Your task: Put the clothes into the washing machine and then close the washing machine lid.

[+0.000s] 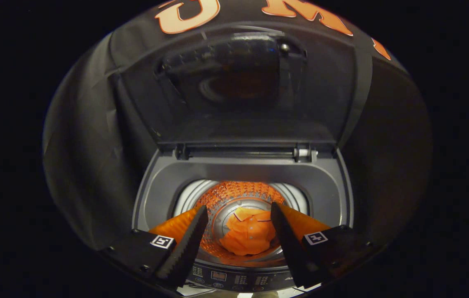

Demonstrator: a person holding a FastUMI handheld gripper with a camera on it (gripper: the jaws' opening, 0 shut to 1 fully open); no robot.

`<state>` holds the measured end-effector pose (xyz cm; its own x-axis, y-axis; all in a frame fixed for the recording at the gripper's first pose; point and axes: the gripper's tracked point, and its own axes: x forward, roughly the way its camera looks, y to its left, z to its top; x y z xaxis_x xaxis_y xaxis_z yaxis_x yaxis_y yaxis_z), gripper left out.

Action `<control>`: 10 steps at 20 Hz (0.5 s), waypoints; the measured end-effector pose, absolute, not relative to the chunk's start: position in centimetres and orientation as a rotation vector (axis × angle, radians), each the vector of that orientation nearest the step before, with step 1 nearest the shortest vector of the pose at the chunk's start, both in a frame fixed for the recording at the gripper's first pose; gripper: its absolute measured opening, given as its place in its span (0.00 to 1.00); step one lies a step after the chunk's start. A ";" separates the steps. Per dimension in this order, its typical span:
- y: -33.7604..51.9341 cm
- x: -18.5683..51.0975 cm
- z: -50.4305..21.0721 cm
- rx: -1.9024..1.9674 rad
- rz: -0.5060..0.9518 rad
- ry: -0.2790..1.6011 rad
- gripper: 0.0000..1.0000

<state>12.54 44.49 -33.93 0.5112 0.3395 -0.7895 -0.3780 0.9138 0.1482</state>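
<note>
The orange collared garment (249,236) lies crumpled at the bottom of the perforated steel drum (238,194) of the grey top-loading washing machine (242,169). It is seen between the two fingers and well below them, down inside the tub, with nothing pressed against it. The gripper (238,211) is held above the front edge of the opening, and its fingers are spread apart and empty; each is seen against the tub rather than against the cloth.

With the clothes judged to be already inside, the loading part of the task appears done, and the lid is what remains. The dark translucent lid (238,87) stands raised and leaning back against the booth's wall, hinged along the rear of the machine at the hinge bar (242,151). It lies straight ahead of the fingers and above them, beyond the tub opening. Its long axis runs side to side, across the line of the fingers, and its free edge is the upper one, farthest from the hinge.

The coming move is therefore judged to turn on that relation: the fingers would have to be lifted out over the tub and carried forward and up to the free edge, so that the lid could be tipped toward the front. The control panel (226,279) with its small buttons sits just beneath the fingers at the near edge and could be knocked if the gripper were dropped low.
</note>
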 end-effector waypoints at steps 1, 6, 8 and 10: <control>44.6 12.6 -32.8 -0.032 0.436 0.917 0.99; 43.9 13.3 -25.1 0.052 0.448 0.761 0.98; 43.1 13.5 -21.2 0.087 0.450 0.697 0.98; 42.1 13.9 -17.9 0.116 0.445 0.637 0.98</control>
<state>13.85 42.06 -17.93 0.7131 0.4360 -0.5489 -0.3657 0.8994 0.2393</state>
